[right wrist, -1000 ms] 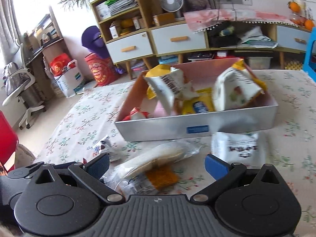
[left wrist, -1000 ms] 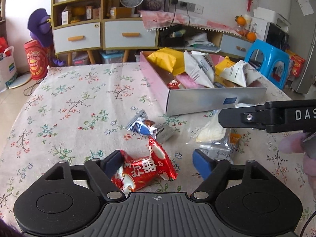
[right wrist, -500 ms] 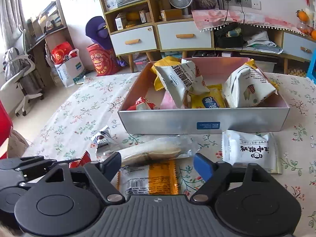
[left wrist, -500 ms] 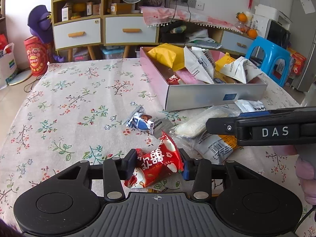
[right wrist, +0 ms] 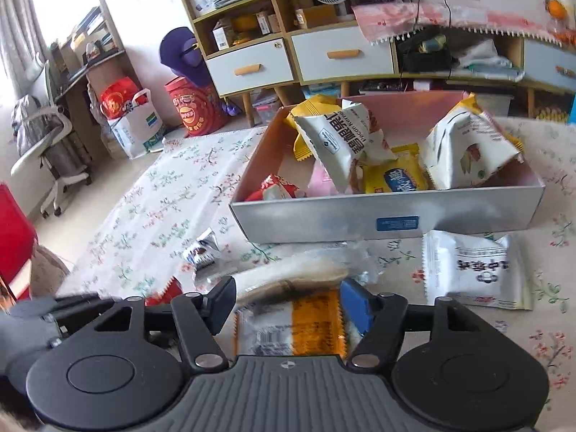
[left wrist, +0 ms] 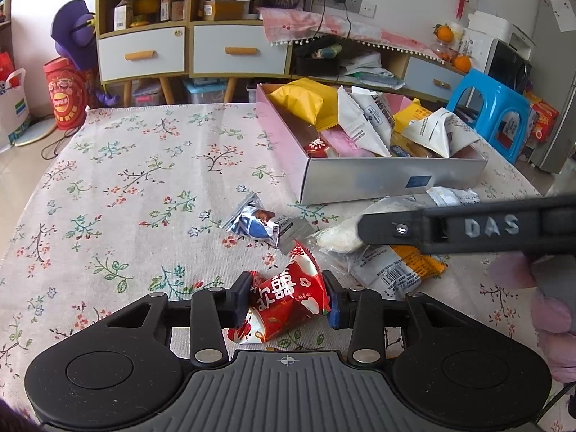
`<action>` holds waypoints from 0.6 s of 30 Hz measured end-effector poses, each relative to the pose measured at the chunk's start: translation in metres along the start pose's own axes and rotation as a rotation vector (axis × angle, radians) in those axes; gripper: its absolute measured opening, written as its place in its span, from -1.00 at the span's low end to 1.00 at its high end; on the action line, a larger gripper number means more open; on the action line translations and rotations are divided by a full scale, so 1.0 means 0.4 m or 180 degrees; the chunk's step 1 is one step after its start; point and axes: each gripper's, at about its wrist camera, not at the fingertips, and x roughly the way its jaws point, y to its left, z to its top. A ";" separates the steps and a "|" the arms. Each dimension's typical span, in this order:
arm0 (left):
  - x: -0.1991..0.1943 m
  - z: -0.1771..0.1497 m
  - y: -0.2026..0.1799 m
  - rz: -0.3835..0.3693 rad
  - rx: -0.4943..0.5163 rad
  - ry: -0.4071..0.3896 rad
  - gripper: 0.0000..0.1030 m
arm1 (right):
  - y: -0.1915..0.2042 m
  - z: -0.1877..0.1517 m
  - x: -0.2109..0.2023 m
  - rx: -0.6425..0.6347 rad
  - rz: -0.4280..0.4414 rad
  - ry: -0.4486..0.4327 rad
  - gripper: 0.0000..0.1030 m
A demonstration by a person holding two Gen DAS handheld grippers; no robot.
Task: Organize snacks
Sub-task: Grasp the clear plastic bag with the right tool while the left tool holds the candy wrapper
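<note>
My left gripper [left wrist: 288, 304] is closing; its pads press both sides of a red snack packet [left wrist: 284, 284] low over the floral cloth. In the right wrist view my right gripper [right wrist: 288, 302] is closing too, and its pads touch the side edges of an orange-and-white packet [right wrist: 288, 327], which lies under a clear bag holding a pale long roll [right wrist: 298, 270]. The grey open box [right wrist: 324, 219] just beyond holds several yellow and white snack bags. Seen from the left wrist, the right gripper is a black bar crossing over that clear bag [left wrist: 338, 239].
A blue-and-silver wrapper [left wrist: 255, 223] lies loose left of the box [left wrist: 378, 180]. A white packet [right wrist: 475, 273] rests against the box's front wall on the right. A blue stool [left wrist: 493, 108] and cabinets stand past the table's far edge. Bare cloth stretches to the left.
Both grippers have narrowed. The left one went from wide open around the red packet to pinching it. The right one drew in from beside the orange-and-white packet until its pads met it.
</note>
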 end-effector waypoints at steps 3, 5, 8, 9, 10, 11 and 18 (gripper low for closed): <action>0.001 0.002 0.004 -0.0016 -0.0022 0.0014 -0.28 | -0.004 0.010 0.027 0.0192 0.0059 0.0096 0.09; 0.002 0.003 0.006 -0.0026 -0.0036 0.0025 -0.28 | -0.006 0.012 0.046 0.0304 0.0048 0.0103 0.12; 0.003 0.005 0.005 -0.0031 -0.0041 0.0041 -0.28 | -0.005 0.013 0.061 0.0481 0.0033 0.0049 0.10; 0.004 0.006 0.005 -0.0032 -0.0042 0.0045 -0.28 | -0.003 0.015 0.064 0.0530 0.0017 0.0029 0.08; 0.006 0.007 0.005 -0.0034 -0.0045 0.0048 -0.28 | -0.001 0.015 0.065 0.0573 -0.0014 0.0005 0.04; 0.007 0.008 0.006 -0.0037 -0.0049 0.0052 -0.28 | 0.001 0.015 0.066 0.0620 -0.0038 -0.0016 -0.02; 0.008 0.010 0.012 -0.0069 -0.0125 0.0077 -0.28 | -0.029 0.005 0.053 0.0938 0.0034 -0.0061 -0.48</action>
